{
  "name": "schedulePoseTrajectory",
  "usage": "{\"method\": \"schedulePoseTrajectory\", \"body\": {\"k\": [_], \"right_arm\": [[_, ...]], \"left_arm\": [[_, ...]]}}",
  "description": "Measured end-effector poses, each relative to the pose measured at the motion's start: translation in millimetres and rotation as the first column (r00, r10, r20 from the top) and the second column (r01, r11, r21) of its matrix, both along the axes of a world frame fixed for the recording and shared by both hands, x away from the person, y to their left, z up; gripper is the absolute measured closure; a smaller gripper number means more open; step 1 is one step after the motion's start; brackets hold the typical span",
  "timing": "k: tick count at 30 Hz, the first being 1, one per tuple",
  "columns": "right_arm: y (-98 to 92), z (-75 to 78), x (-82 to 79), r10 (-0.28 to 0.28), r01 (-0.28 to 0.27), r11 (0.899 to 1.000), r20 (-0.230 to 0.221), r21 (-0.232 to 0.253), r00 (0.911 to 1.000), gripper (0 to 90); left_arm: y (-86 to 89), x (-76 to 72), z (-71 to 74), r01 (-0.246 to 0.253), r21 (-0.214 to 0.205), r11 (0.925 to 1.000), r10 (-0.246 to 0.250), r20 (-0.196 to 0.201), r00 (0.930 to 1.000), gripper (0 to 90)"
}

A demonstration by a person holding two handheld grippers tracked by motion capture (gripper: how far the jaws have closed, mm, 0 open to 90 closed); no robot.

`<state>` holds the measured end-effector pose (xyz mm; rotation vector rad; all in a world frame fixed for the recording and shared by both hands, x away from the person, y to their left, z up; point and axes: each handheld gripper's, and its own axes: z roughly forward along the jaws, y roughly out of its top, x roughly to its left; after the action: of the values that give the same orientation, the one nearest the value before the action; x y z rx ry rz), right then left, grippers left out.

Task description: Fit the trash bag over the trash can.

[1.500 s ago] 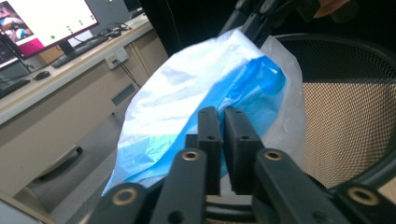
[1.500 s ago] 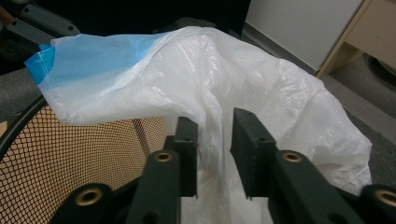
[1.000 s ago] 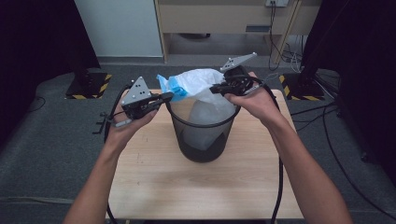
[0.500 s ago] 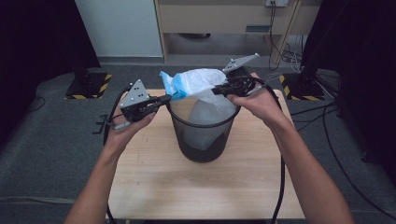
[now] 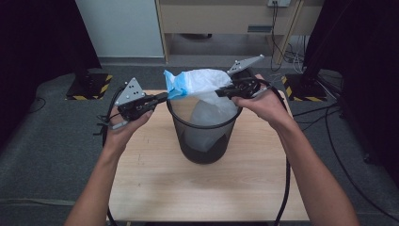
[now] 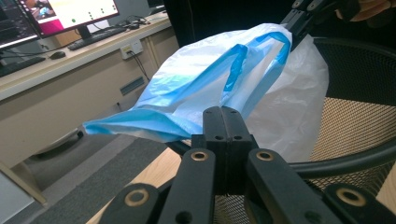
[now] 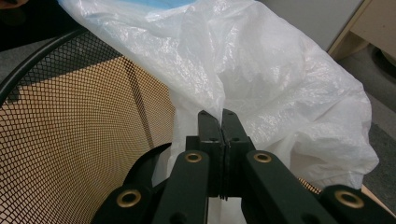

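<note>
High view shows a black mesh wastebasket [image 5: 203, 136] standing mid-counter [image 5: 155, 188], with a white plastic bin liner [image 5: 207, 101] hanging partly inside it and its blue-edged mouth lifted above the rim. The left gripper [image 5: 162, 98] pinches the blue hem at the left of the rim, its jaws pressed together on the film (the left gripper view shows the blue band running right into them). The right gripper [image 5: 222, 92] pinches the white film on the opposite side, jaws likewise closed on it. Holding opposite edges apart looks meant to spread the mouth so it can fold over the rim. Nothing else is visible inside the basket besides the liner.
</note>
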<state>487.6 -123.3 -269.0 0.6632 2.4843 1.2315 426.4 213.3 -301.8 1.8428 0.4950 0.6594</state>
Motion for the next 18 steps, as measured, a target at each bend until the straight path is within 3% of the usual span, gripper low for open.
{"method": "schedulePoseTrajectory", "body": {"k": [6,11,14,18], "right_arm": [[-6.0,-0.9,0.7,-0.013,0.013,1.0,-0.007,-0.013,0.9999,89.7],[-3.0,0.8,1.4,-0.011,0.011,1.0,-0.009,0.002,0.9999,89.7],[0.7,-0.6,1.0,-0.003,0.003,1.0,-0.008,-0.008,1.0,89.7],[3.1,-3.3,1.4,0.0,0.0,1.0,-0.012,-0.017,0.9999,89.6]], "left_arm": [[11.7,1.0,-3.3,-0.039,-0.032,0.9987,0.039,-0.006,0.9992,90.0],[10.3,-2.8,-5.0,-0.014,-0.036,0.9993,0.015,0.039,0.9991,90.0],[8.6,-4.2,-4.6,-0.003,-0.038,0.9993,0.005,0.045,0.999,89.8],[6.9,-5.4,-2.6,-0.018,-0.058,0.9982,0.021,0.059,0.998,72.2]]}}
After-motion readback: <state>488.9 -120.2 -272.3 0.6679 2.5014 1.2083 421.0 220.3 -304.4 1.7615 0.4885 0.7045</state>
